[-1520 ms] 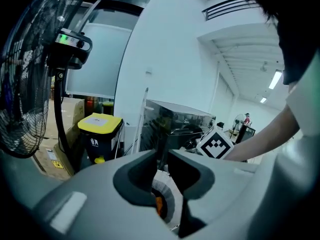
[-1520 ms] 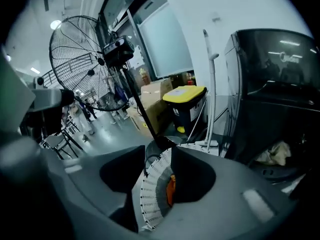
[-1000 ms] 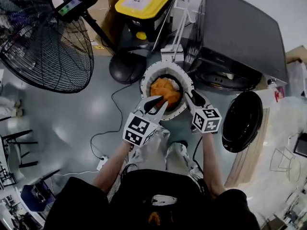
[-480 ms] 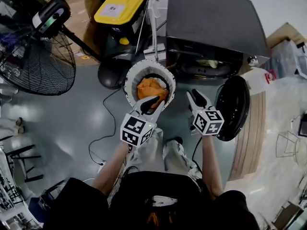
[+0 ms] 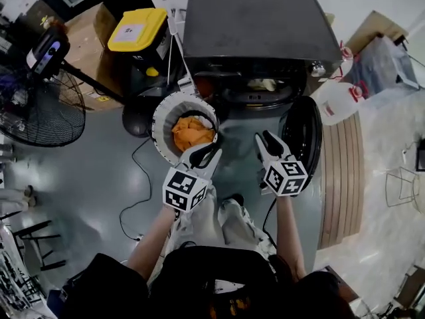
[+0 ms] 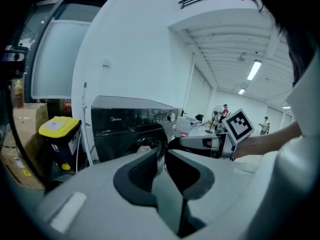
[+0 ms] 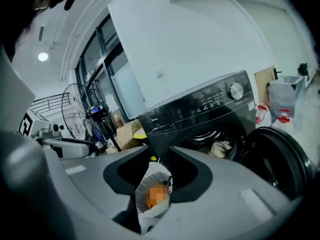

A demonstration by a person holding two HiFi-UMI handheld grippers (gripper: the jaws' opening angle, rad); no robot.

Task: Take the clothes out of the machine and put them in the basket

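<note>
Orange cloth in white basket, washer door open

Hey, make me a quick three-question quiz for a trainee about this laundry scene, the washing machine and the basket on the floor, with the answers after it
1. What lies in the white mesh laundry basket?
A. an orange garment
B. a folded blue towel
C. nothing
2. True or false: the round black door of the black front-loading washing machine is shut.
3. Fill in the blank: a pale garment lies inside the machine's ____.

Key: 1 A. 2 false, the door hangs open. 3 drum.
</note>
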